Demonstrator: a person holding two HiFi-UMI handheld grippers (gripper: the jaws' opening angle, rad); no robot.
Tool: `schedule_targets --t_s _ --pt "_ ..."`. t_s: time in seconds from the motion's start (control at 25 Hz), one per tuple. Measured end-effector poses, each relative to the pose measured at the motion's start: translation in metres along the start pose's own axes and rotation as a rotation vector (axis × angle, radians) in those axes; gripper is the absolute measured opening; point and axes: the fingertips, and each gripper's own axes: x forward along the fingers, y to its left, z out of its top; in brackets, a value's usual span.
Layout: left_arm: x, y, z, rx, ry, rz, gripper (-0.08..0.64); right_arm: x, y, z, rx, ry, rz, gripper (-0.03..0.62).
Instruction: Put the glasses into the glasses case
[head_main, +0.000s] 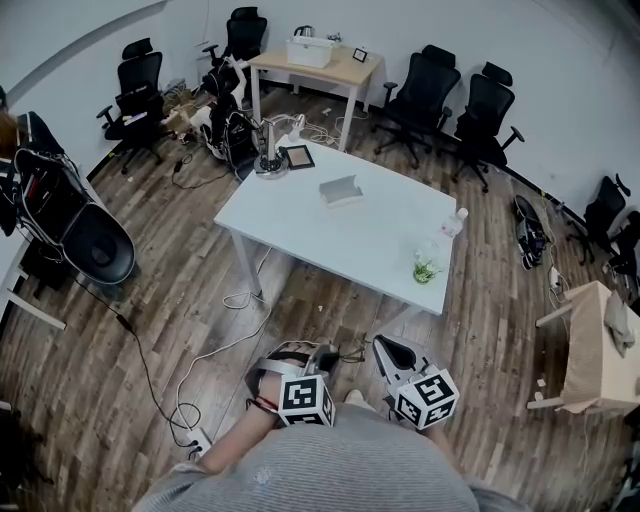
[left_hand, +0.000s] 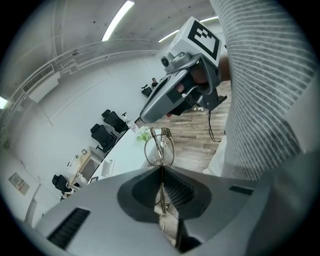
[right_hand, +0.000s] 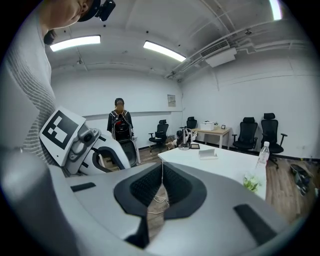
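The glasses case (head_main: 342, 190) lies open near the middle of the white table (head_main: 300, 215), far ahead of both grippers; it also shows in the right gripper view as a small pale case (right_hand: 208, 154). My left gripper (left_hand: 161, 168) is shut on thin metal-framed glasses (left_hand: 159, 147), whose lenses stick out beyond the tips. In the head view the left gripper (head_main: 322, 352) and right gripper (head_main: 390, 350) are held close to my body, over the wooden floor. The right gripper (right_hand: 162, 166) is shut, with nothing between its pads.
A water bottle (head_main: 452, 224) and a small green plant (head_main: 427, 268) stand at the table's right end; a tablet (head_main: 298, 156) and a stand (head_main: 268, 160) sit at its far left corner. Cables (head_main: 200, 360) trail over the floor. Office chairs (head_main: 425, 95) line the walls. A person (right_hand: 120, 120) stands far off.
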Motion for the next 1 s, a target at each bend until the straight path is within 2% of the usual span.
schedule_targets --t_s 0.24,0.8,1.0 --pt "-0.003 0.007 -0.004 -0.002 -0.003 0.013 0.028 0.004 -0.003 0.005 0.027 -0.006 -0.013 0.014" --pt "-0.009 0.022 -0.031 -0.031 0.001 0.04 0.028 0.037 0.017 0.011 -0.011 0.024 0.021 0.014" --pt "-0.004 0.022 -0.036 -0.054 0.007 0.018 0.028 0.039 0.017 0.008 -0.016 0.056 0.024 0.014"
